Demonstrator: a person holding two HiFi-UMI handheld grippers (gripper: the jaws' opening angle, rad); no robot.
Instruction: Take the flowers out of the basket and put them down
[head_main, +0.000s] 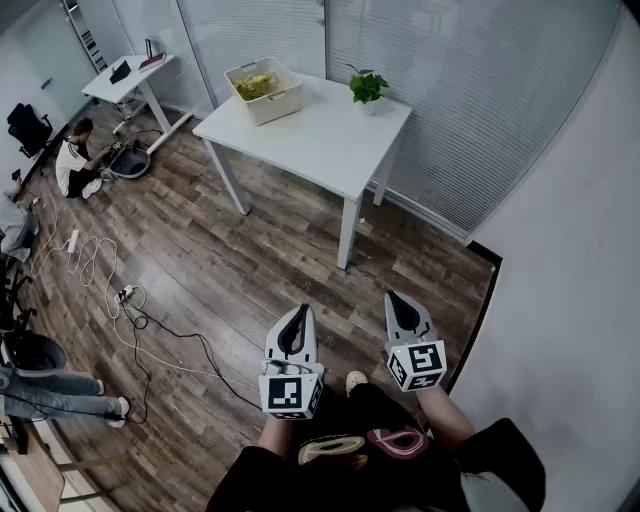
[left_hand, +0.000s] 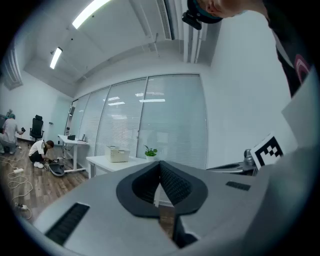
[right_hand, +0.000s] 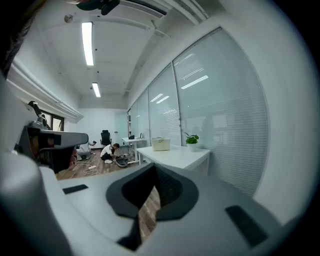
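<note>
My left gripper (left_hand: 159, 165) fills the lower half of the view. Its two dark ribbed jaws are closed tip to tip with nothing between them, and a sliver of wooden floor (left_hand: 30, 182) shows through the slit below the tips. Past them a white table (left_hand: 100, 161) stands before a glass wall with blinds (left_hand: 170, 115). A pale basket (left_hand: 118, 155) sits on the table, with a small potted plant (left_hand: 150, 151) to its right, apart from it. What the basket holds looks too small for me to tell. Further left a person (left_hand: 39, 150) crouches on the floor by a second desk (left_hand: 75, 142). At the right edge a marker cube (left_hand: 270, 149) shows.
</note>
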